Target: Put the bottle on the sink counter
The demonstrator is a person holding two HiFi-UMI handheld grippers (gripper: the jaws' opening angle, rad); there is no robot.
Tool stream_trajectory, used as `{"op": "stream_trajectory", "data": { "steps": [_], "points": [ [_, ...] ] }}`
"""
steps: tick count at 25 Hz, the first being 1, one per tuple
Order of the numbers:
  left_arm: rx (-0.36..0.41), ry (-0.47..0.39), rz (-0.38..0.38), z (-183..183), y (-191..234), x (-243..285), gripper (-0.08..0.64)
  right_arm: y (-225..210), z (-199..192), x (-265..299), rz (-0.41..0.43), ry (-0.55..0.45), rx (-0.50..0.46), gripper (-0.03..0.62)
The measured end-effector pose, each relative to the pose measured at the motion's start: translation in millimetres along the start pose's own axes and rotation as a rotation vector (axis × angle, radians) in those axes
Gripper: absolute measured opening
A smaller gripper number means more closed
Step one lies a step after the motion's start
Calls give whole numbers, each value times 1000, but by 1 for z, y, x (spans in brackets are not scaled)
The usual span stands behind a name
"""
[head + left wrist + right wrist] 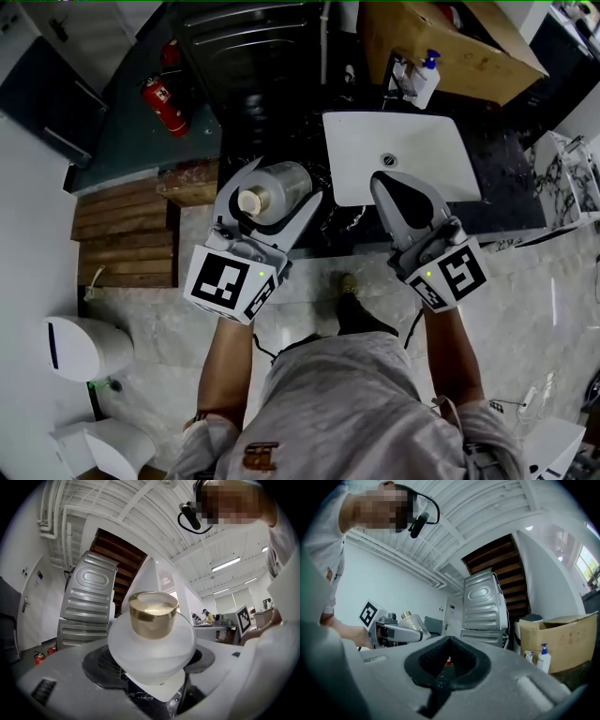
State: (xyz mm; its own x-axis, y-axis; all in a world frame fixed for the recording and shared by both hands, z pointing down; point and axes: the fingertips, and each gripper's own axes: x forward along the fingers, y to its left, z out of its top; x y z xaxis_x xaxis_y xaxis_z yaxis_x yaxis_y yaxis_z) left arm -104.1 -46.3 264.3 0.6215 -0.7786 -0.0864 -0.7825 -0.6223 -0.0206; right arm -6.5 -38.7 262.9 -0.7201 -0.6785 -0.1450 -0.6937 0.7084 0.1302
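A frosted bottle [279, 187] with a gold cap [249, 201] is held upright between the jaws of my left gripper [286, 183], which is shut on its body. It hangs over the dark counter [281, 131] just left of the white sink [412, 141]. In the left gripper view the bottle [152, 641] fills the middle, gold cap [153, 613] toward the camera. My right gripper [386, 183] is shut and empty above the sink's front edge. In the right gripper view the closed gripper [449, 656] points up, with the bottle [412, 623] in the left gripper off to its left.
A soap dispenser [427, 80] and a cardboard box [450, 47] stand behind the sink. A washing machine [253, 47] is at the back, a red fire extinguisher [164, 103] to its left. Wooden steps [122, 234] lie left of the counter, and a white bin [84, 347] is on the floor.
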Motion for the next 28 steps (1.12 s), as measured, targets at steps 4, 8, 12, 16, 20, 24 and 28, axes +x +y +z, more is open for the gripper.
{"op": "stream_trajectory", "data": {
  "steps": [4,8,12,16,20,24,28],
  "points": [
    [1,24,36,-10,24,36,328,-38,-14,23,20,6,11,0],
    [9,53,72,-20,48,72,328,-73,-26,45,48,19,10,0],
    [22,91,110,-36,73,107,328,-105,-42,65,83,34,16,0],
    [27,148,147,-56,94,136,328,-133,-65,83,110,59,43,0],
    [21,199,168,-74,112,159,328,-154,-87,100,123,92,64,0],
    [0,254,173,-94,128,177,328,-165,-102,111,117,124,82,0],
    [-27,300,167,-118,142,189,328,-170,-115,117,99,153,89,0]
  ]
}}
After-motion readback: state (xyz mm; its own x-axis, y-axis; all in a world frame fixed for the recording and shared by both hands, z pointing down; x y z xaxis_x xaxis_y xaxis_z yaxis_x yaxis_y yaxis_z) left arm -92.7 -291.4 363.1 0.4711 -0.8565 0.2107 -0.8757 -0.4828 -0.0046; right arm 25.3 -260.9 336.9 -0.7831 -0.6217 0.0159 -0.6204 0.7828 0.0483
